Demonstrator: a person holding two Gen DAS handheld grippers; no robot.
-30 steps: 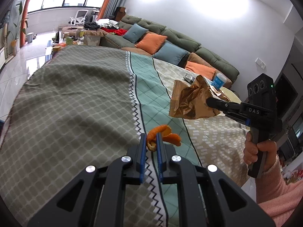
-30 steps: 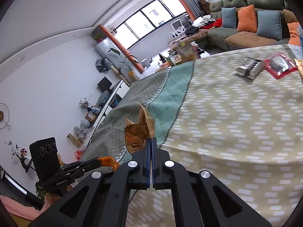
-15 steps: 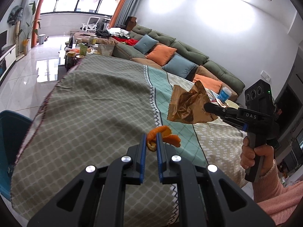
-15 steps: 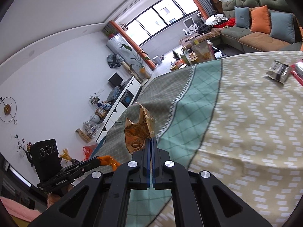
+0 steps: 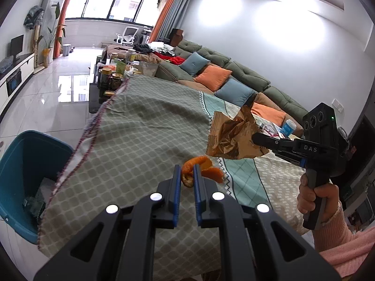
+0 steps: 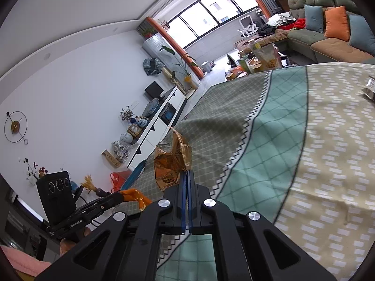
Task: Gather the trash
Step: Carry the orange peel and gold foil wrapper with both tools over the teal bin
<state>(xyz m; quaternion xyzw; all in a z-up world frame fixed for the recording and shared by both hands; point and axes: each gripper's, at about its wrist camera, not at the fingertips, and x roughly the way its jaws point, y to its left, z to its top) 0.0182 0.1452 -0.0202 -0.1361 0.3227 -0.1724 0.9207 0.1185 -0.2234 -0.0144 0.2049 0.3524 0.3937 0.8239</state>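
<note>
We hold the left tool above the cloth-covered surface, its blue-padded fingers clamped on a curl of orange peel. The peel sticks out beyond the fingertips, clear of the cloth. To the right in the left wrist view, our right tool pinches a crumpled gold snack wrapper, which hangs in the air above the teal band of the tablecloth, near the peel but apart from it. A hand in a pink sleeve grips that tool's handle.

In the right wrist view, the right tool shows its two pads pressed almost together, with the wrapper caught at their tips and standing up above them. Low on the left there, the left tool reaches in with the peel at its end.

A blue bin stands on the floor just beside the left edge of the surface, with some dark litter lying at its bottom. Farther along the surface, at the right edge of the right wrist view, another small packet lies on the beige part of the cloth. Behind the surface runs a green sofa with orange and blue cushions.
</note>
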